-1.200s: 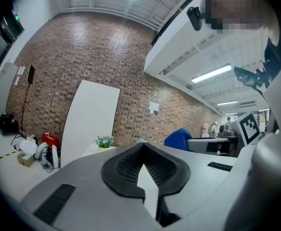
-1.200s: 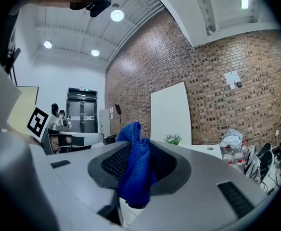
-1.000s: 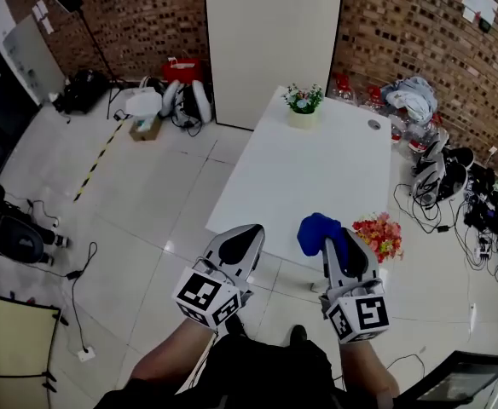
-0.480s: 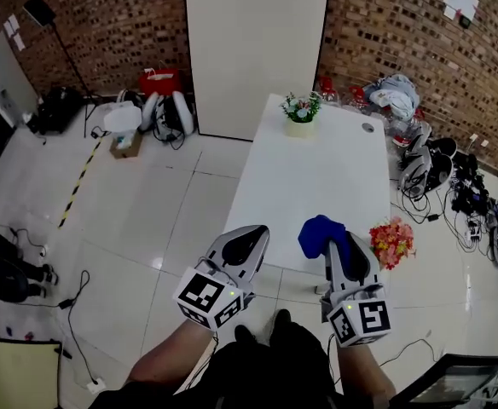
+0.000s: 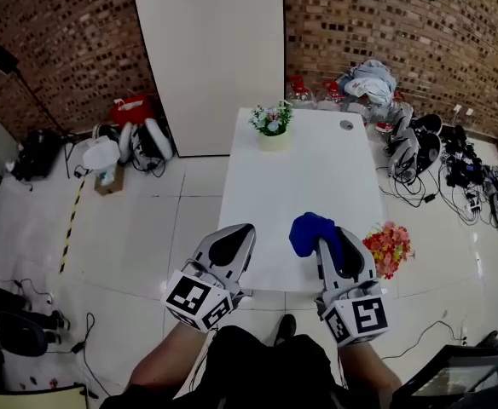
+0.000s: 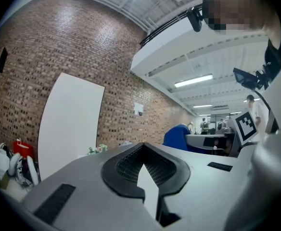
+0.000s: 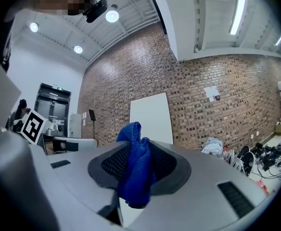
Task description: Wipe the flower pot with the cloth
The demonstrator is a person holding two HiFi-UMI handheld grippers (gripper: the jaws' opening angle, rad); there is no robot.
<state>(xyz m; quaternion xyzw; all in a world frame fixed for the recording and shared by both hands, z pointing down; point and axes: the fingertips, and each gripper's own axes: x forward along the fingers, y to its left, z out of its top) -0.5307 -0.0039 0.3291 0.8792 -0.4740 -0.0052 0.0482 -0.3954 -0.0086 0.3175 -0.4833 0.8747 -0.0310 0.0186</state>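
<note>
Around the room: brick walls [image 5: 61, 32], tile floor [image 5: 147, 228]; loose cables [image 5: 479, 190] could trip the person.
Counter [image 5: 300, 194]: white; flower pot [image 5: 272, 140] stands at its far edge, well apart, and could be pushed off.
Cloth [image 5: 310, 231]: bunched, pinched in the right hand-held gripper [image 5: 330, 245]; may slip.
Left hand-held gripper [image 5: 234, 239]: jaws together, empty; cannot steady the pot.

Bright, even overhead light fell on the white worktop [image 5: 300, 194], which looked almost washed out in the head view. The glossy floor [image 5: 147, 228] left of the worktop carried a pale sheen. The brick walls behind it bowed with lens distortion. In both gripper views the ceiling lamps [image 7: 112, 16] glared and the corners went black. The right tongs [image 7: 138, 153] were evenly lit, without hard shadow.
</note>
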